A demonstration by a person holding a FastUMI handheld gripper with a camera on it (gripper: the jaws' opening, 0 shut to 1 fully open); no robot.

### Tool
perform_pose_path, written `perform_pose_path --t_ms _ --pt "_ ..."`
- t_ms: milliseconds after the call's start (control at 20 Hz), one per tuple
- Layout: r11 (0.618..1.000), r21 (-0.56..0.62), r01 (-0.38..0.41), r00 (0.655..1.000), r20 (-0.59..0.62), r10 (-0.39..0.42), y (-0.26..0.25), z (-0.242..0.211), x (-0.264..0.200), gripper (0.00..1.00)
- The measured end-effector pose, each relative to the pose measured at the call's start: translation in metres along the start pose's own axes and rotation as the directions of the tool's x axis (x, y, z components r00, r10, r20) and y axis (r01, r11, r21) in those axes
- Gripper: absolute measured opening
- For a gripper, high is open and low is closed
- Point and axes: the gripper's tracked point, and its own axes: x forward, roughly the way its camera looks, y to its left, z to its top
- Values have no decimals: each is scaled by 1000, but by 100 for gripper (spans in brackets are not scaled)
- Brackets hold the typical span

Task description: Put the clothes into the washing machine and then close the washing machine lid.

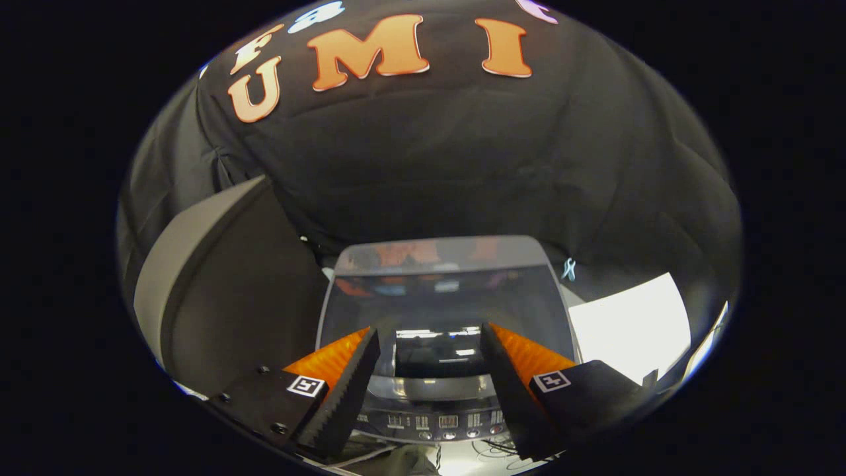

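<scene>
Washing machine (443,330) with glossy dark lid (443,297) lying flat and closed, just ahead of gripper (429,363) with fingers apart and empty; probably rigid, slippery, hinged, best hooked at front edge nearest control panel (439,423).

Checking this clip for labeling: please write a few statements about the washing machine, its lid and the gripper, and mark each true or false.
1. The washing machine lid lies shut. True: its dark glass reflects the lights.
2. The gripper holds a garment. False: its fingers stand apart with nothing between them.
3. The control panel is between the fingers, nearer than the lid. True.
4. A white surface sits beside the machine. True.
5. The fingers press on the lid. False: they hang above it, apart from it.
</scene>
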Motion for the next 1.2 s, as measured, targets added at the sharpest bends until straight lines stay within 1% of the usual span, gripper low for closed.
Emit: perform_pose_path --t_ms 100,250,650,800,950,1200 --pt "1000 27 -6 1000 -13 6 -4 -13 0 99" --pt "999 43 9 1000 1 -9 -21 -13 -12 99" --pt "996 83 39 998 49 -43 -74 3 -46 99" --pt "994 92 53 993 98 -62 -95 21 -69 98" --pt "993 89 82 982 165 -96 -116 52 -95 98" --pt "993 92 72 945 311 -97 -121 127 -141 98"
